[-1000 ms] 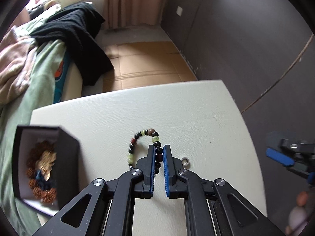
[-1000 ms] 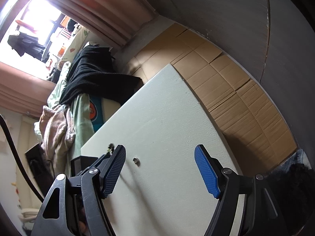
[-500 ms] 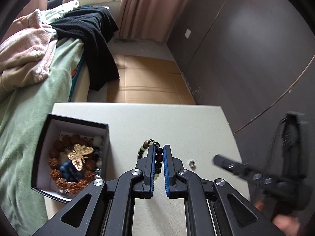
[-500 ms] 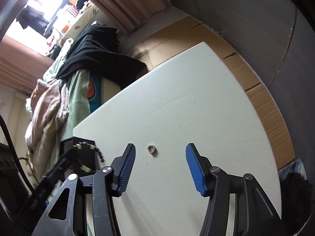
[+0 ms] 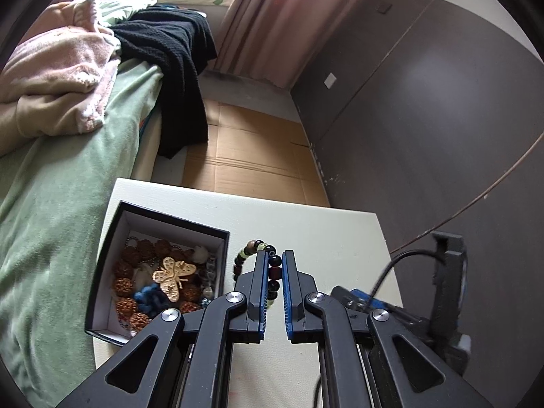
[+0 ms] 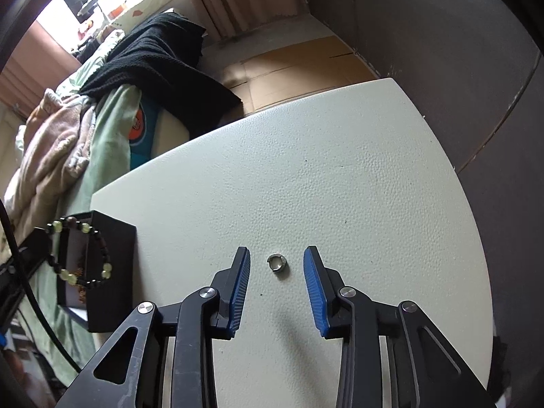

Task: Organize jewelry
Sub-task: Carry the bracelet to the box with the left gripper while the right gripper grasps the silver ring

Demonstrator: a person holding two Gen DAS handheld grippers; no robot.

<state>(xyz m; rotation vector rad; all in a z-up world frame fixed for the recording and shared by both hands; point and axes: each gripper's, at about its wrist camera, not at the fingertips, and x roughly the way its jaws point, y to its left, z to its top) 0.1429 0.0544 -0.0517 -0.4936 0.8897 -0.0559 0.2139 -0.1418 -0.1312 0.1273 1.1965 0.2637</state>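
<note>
My left gripper point(image 5: 274, 265) is shut on a beaded bracelet point(image 5: 250, 255) of dark and pale green beads, held in the air just right of the open black jewelry box point(image 5: 156, 272). The box holds brown bead strings and a gold butterfly brooch point(image 5: 173, 277). In the right wrist view the bracelet point(image 6: 80, 255) hangs beside the box point(image 6: 112, 272). My right gripper point(image 6: 277, 265) is open, low over the white table point(image 6: 340, 170), with a small silver ring point(image 6: 277, 263) lying between its fingers.
A bed with a green sheet point(image 5: 61, 187), a pink blanket and a black garment point(image 5: 173, 51) runs along the table's left side. Cardboard covers the floor point(image 5: 251, 156) beyond the table. A dark wall point(image 5: 425, 119) stands at the right.
My left gripper lifted the bracelet off the table and carried it left toward the box. My right gripper moved down and forward until the ring lay between its fingers, which narrowed.
</note>
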